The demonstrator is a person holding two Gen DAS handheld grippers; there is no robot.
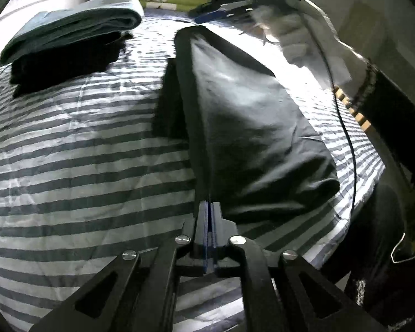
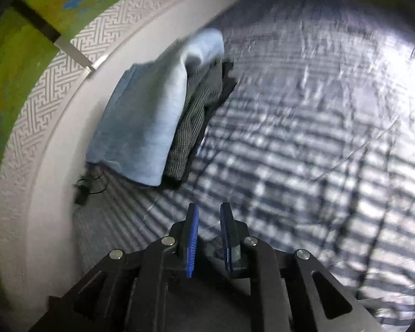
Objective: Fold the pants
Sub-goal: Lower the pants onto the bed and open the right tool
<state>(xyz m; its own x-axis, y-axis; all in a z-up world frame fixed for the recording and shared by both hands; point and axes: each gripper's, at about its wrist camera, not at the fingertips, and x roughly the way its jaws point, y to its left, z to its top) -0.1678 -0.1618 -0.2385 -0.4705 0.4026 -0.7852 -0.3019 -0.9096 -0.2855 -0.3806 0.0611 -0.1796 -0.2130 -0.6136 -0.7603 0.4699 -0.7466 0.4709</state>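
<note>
Dark grey pants [image 1: 249,116] lie lengthwise on the striped bedsheet [image 1: 83,152], folded into a long panel that runs away from me. My left gripper [image 1: 209,206] is shut on their near edge, and the fabric rises slightly from its fingertips. In the left wrist view, the right gripper [image 1: 224,11] hovers just past the far end of the pants, held by a white-gloved hand [image 1: 298,36]. In its own view the right gripper [image 2: 209,210] is open with nothing between its blue pads [image 2: 192,238], above bare sheet [image 2: 290,138]; the pants are out of that view.
A stack of folded clothes [image 1: 69,36], light blue on top of dark items, sits at the far left of the bed near the white headboard [image 2: 41,166]; it also shows as the stack [image 2: 152,105]. A black cable [image 1: 345,127] hangs along the right bed edge.
</note>
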